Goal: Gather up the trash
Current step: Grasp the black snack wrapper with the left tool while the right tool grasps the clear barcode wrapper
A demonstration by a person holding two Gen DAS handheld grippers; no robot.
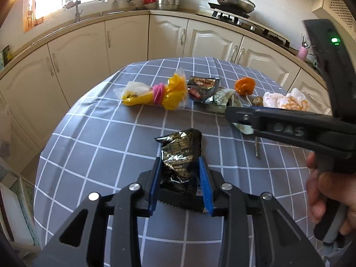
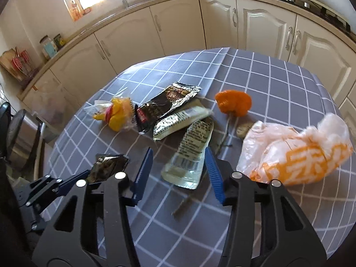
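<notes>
My left gripper (image 1: 180,178) pinches a crumpled black-and-gold foil wrapper (image 1: 180,155), blue pads pressed on both its sides; it sits low over the grey checked counter (image 1: 100,133); my right gripper (image 2: 178,166) is spread around a pale green sachet (image 2: 191,153), pads on either side but I judge not yet pressing, so no grip there; the frame is blurred, so contact is hard to call.

Rest of the trash lies further back on the counter: yellow bag with a pink band (image 1: 160,92), black-and-red foil packet (image 2: 164,106), second pale sachet (image 2: 178,122), orange lollipop on a stick (image 2: 233,103), white-and-orange plastic bag (image 2: 296,153) just beside my right gripper, thin sticks (image 2: 184,204) under it; no bin that I can name for sure.

Risks, as I judge them: sachet is flat and slick, so the pads may close on air or slide off it; the right pad is near the plastic bag and could snag it and drag it along; the foil wrapper is held by its crumpled body only and may slip out if I swing fast; both grippers are near each other and could knock.

Writing: raised letters on the right gripper body read roughly "DAS"; barcode and small print on the sachet, unreadable; large orange characters on the plastic bag, not legible to me.
</notes>
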